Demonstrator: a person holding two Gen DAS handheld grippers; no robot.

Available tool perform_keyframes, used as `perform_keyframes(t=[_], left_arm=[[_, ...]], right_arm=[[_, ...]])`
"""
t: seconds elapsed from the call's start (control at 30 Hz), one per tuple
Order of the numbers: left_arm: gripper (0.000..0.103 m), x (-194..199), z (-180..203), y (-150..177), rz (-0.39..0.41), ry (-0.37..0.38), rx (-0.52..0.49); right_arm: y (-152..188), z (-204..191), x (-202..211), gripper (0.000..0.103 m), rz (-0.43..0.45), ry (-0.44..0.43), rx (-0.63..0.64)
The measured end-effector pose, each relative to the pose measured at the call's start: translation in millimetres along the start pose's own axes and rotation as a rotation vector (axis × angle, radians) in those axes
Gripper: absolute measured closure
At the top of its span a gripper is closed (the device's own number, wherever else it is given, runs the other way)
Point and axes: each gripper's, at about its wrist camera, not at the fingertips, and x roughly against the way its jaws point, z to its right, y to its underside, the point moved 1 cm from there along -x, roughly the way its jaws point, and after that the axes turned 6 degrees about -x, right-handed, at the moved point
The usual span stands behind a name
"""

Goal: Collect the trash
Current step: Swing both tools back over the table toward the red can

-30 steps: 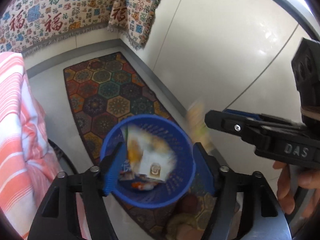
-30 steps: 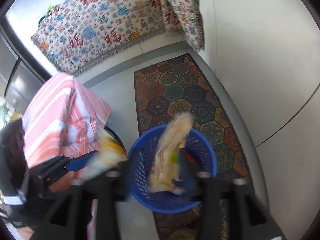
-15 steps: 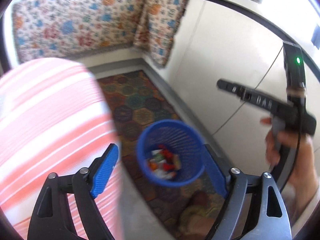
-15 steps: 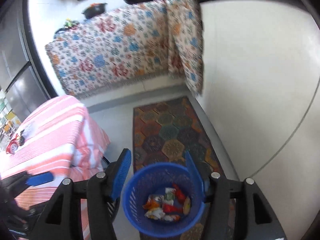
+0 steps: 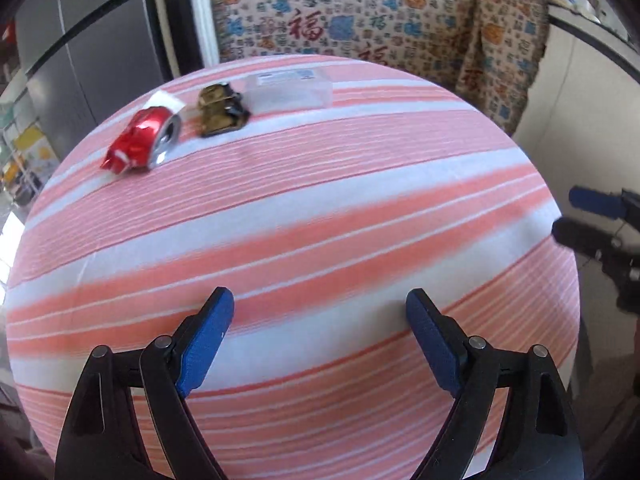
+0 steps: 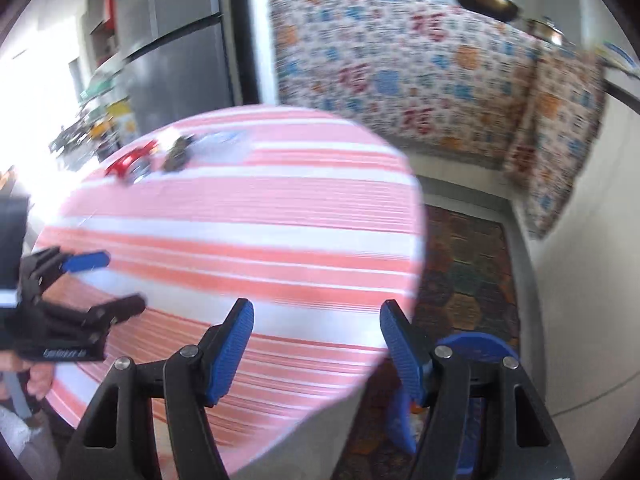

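While both hands hung over the striped table, this was how things lay:

Step in hand: reaching for the next piece of trash on the table, as I judged it, with nothing yet taken up.
Left gripper (image 5: 320, 340): jaws stood wide and empty, with only cloth showing between the blue pads.
Right gripper (image 6: 316, 344): jaws were opening, nothing between them; half over the table edge, half over the floor.
Trash left: a crushed red can (image 5: 142, 138) lay on its side at about 10 o'clock in the left wrist view, a crumpled brown-gold wrapper (image 5: 220, 110) just beside it at 11 o'clock, and a clear plastic box (image 5: 290, 90) touching or nearly touching the wrapper toward 12 o'clock.
Doing it well: the can looked the nearest and firmest target; closing across its dented waist rather than its round end should keep it from rolling. The wrapper would likely want a low pinch against the cloth.
Bin: a blue basket (image 6: 476, 346) sat on the floor at 5 o'clock in the right wrist view, mostly hidden behind the right finger.
Surface: pink-and-white striped tablecloth (image 5: 320, 200), soft, apt to bunch under a dragging pad.
Room: a patterned throw (image 6: 400, 60) draped a counter at 12 o'clock with pans on top; a hexagon rug (image 6: 468, 264) lay at 3 o'clock; what seemed a grey refrigerator (image 6: 176, 40) stood at 11 o'clock, though blur made that uncertain.
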Motion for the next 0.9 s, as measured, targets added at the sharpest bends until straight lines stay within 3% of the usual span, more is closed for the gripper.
perform_keyframes(t=[0.13,0.23,0.37,0.6,0.9], left_arm=[[0.01,-3,-36,5,-0.017,-0.015,0.026],[0.001,-8,-50,7,-0.038,-0.028,0.04],[0.0,-10,-60,7,-0.042,-0.024,0.029],[0.0,-13,-80,4,-0.043,-0.023,0.031],[0.0,-27,-112,-10,-0.046,-0.04,0.064]], right_arm=[[-1,-54,-30,0.036,-0.075,-0.013,0.062],[1,-78,-48,0.035,-0.12,-0.024,0.049],[-7,-97,-62,0.034,-0.118,-0.011,0.038],[-33,-106,-86,0.027,-0.134,0.018,0.02],[-41,-109,-94,0.025,-0.083,0.046,-0.009]])
